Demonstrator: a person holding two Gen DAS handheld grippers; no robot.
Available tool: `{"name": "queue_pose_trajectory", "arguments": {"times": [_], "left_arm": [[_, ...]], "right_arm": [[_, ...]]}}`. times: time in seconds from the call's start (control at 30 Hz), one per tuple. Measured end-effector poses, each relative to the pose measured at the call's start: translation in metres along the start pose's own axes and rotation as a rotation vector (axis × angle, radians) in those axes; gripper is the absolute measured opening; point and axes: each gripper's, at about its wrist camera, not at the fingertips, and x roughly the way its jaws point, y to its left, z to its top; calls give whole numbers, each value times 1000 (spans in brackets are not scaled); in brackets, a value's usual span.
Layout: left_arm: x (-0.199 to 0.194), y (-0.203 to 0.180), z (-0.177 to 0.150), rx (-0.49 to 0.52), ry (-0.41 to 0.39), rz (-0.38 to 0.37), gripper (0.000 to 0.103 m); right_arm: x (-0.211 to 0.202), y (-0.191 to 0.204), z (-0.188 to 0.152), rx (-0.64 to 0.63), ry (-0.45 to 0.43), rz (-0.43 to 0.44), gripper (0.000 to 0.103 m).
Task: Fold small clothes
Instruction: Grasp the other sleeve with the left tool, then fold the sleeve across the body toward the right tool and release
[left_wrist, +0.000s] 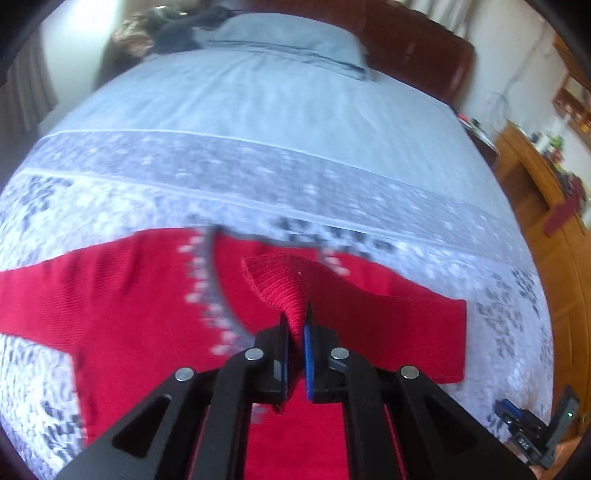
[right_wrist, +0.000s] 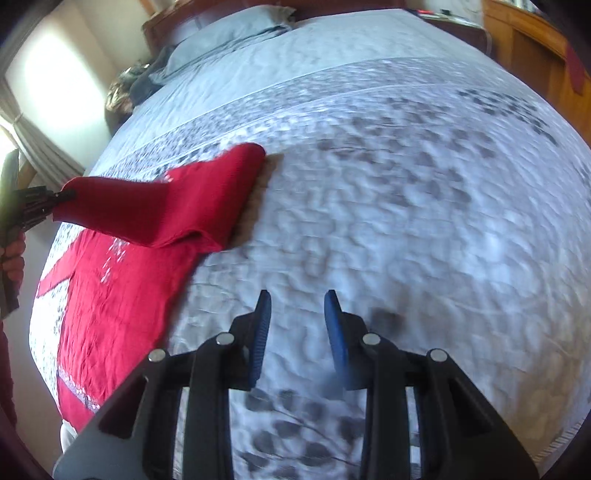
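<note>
A small red knitted sweater (left_wrist: 140, 302) with a white patterned stripe lies spread on the bed. My left gripper (left_wrist: 296, 325) is shut on the cuff of its sleeve (left_wrist: 284, 288) and holds it lifted over the sweater's body. In the right wrist view the sweater (right_wrist: 122, 295) lies at the left, and the lifted sleeve (right_wrist: 155, 206) stretches from the left gripper (right_wrist: 62, 195) to a fold on the bed. My right gripper (right_wrist: 297, 314) is open and empty over the bedspread, to the right of the sweater. It shows at the lower right edge of the left wrist view (left_wrist: 532, 428).
The bed carries a grey-white patterned bedspread (right_wrist: 406, 206). A grey pillow (left_wrist: 288, 40) and a dark heap of clothes (left_wrist: 166, 29) lie at the headboard end. Wooden cabinets (left_wrist: 546, 192) stand beside the bed on the right. A window with curtains (right_wrist: 48, 110) is at the left.
</note>
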Motion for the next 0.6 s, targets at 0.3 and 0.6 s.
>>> {"name": "queue_pose_trajectory", "arguments": {"times": [0.3,0.6], "left_arm": [[37,118,-9,-134,59,113,6],[77,141,-18,-153,85,110,6]], "right_arm": [[47,74,42,-47,88,81,42],[117,93,76,92,251,99,57]]}}
